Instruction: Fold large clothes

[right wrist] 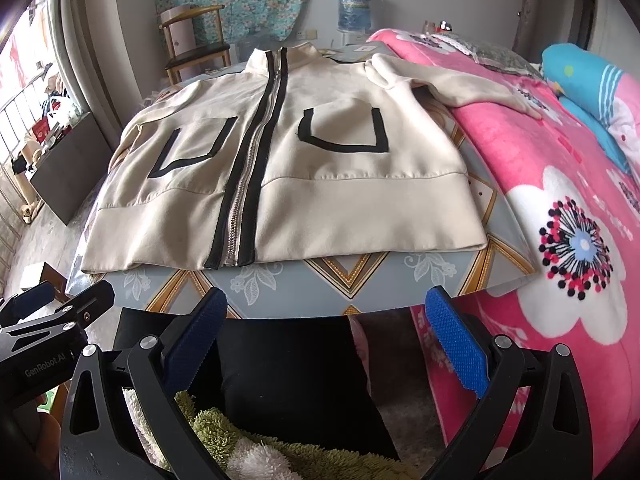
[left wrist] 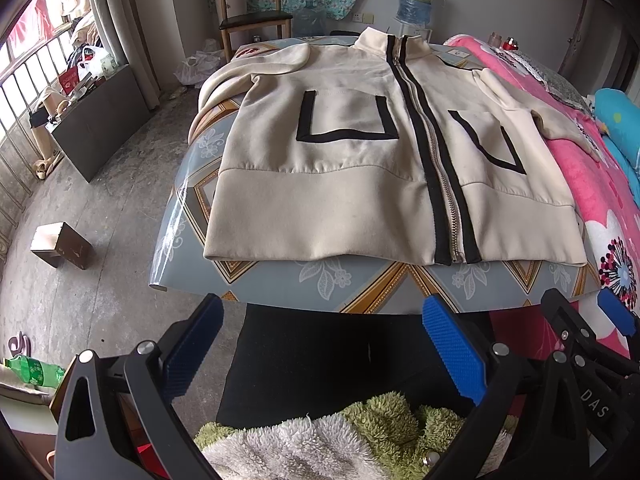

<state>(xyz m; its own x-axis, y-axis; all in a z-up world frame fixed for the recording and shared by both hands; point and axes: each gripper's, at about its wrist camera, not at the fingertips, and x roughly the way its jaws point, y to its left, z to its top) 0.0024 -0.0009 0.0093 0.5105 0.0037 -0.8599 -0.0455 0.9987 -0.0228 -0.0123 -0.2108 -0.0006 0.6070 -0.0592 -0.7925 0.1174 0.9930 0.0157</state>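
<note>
**Both grippers spread and empty, short of the desk's near edge**

The left gripper [left wrist: 320, 344] is spread wide, nothing between its blue pads [left wrist: 454, 354]. The right gripper [right wrist: 326, 340] is likewise spread and empty. Both hang short of the near edge of the desk [left wrist: 360, 284], over a black cloth [left wrist: 320, 360] and a green-and-white fleece [left wrist: 320, 440].

The cream zip jacket [left wrist: 352, 184] lies flat on the desk, front up, zipper closed, hem toward the grippers. A bare strip of patterned desk top separates hem from edge.

Left of the desk: open concrete floor [left wrist: 100, 220] with a small box [left wrist: 60, 244]. Right of the desk: a bed with a pink floral blanket [right wrist: 560, 240], touching or just beside the desk.

The right wrist view shows one sleeve [right wrist: 452, 80] extending onto the blanket; its cuff is hard to make out. The left wrist view shows the other sleeve [left wrist: 256, 64] draping over the desk's far left edge, its end hidden. Each view catches the opposite gripper at its frame margin, cut off.
</note>
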